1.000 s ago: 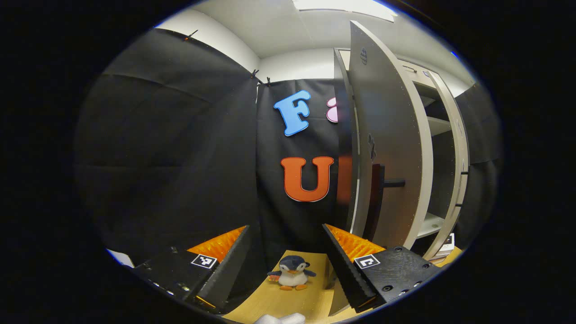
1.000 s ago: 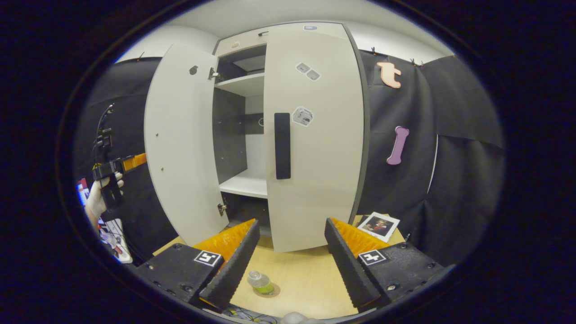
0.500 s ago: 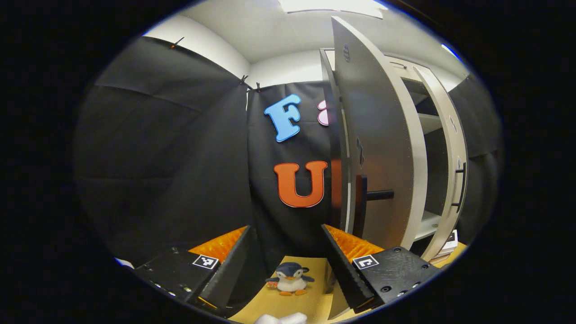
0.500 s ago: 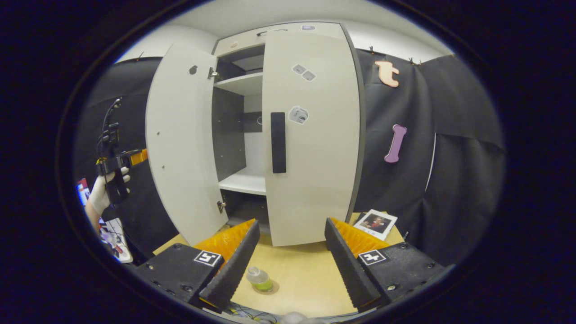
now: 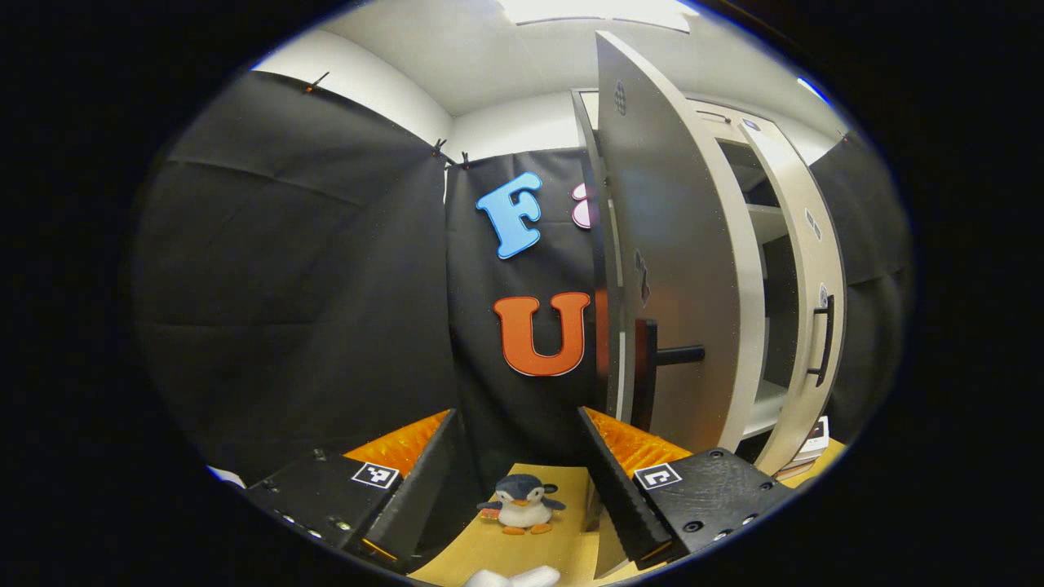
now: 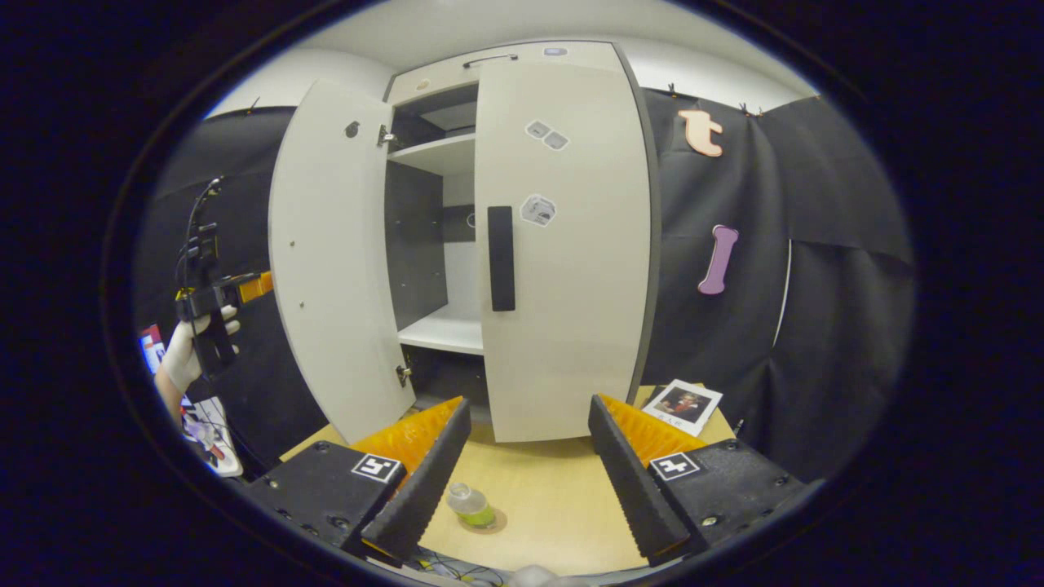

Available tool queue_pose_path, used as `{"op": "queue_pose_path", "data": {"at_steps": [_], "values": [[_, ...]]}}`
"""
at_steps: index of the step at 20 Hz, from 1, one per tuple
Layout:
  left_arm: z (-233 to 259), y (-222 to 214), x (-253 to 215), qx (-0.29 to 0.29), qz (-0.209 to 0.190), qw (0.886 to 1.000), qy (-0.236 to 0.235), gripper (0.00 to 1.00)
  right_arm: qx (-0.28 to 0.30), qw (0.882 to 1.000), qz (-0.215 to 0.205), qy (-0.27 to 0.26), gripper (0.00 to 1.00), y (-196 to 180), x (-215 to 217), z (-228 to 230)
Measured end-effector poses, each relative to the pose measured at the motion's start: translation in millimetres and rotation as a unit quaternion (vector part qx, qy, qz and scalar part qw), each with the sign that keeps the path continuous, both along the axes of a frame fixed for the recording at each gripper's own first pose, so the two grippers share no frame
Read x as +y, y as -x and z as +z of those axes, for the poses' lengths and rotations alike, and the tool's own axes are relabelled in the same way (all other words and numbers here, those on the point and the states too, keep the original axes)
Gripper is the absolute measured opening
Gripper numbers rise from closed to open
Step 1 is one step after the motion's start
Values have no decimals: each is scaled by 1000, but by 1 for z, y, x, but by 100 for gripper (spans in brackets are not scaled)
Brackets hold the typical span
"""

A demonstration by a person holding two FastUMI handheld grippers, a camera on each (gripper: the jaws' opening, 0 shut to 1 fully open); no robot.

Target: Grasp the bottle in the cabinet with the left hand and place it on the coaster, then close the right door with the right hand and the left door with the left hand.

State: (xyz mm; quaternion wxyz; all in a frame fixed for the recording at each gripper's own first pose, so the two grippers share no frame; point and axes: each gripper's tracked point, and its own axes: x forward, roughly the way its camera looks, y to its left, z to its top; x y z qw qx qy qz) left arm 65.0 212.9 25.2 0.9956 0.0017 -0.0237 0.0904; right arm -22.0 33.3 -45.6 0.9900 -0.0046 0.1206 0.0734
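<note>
In the left gripper view, the left gripper [image 5: 518, 469], with black bodies and orange ribbed fingers, sits at the bottom of the frame with its fingers spread and nothing between them; it faces the outer side of the tall pale grey left cabinet door [image 5: 669, 244], which stands open right of centre with its black bar handle [image 5: 652, 371] edge-on just above the right-hand finger. A small grey and white plush penguin [image 5: 520, 504] stands on the light wooden table top [image 5: 563, 546] at the bottom centre, below the gap between the fingers. The likely trouble here is a finger catching the handle or the door's edge, so that the push glances off and the door swings back, or a low sweep knocking the penguin over. In the right gripper view, the right gripper [image 6: 530, 465] is likewise spread and empty at the bottom of the frame. The small clear plastic bottle with green liquid [image 6: 471, 504] stands upright on the round coaster [image 6: 488, 523] at the bottom centre, so that step looks done. The pale right cabinet door [image 6: 563, 244] looks nearly shut in the middle, while the left door stands wide open at the left, with the other gripper and a white-gloved hand [image 6: 192, 346] behind it at the far left edge. If the right door is not fully home, the left door could hit its edge; a slammed door could also shake the table and tip the bottle.
</note>
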Motion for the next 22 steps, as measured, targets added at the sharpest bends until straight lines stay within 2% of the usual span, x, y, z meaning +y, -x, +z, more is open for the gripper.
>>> {"op": "queue_pose_path", "data": {"at_steps": [19,20,21,22], "values": [[2,-20,-118,7,-121,992,30,89,-2,1000,-21,-4,94,2,-24,5],[2,-24,-124,7,-126,991,32,94,-2,1000,-23,-5,94,2,-25,5],[3,-27,-132,6,-135,990,35,90,-3,1000,-25,-7,94,4,-28,7],[5,-28,-137,5,-136,990,39,92,-4,1000,-27,-7,94,4,-30,8]]}}
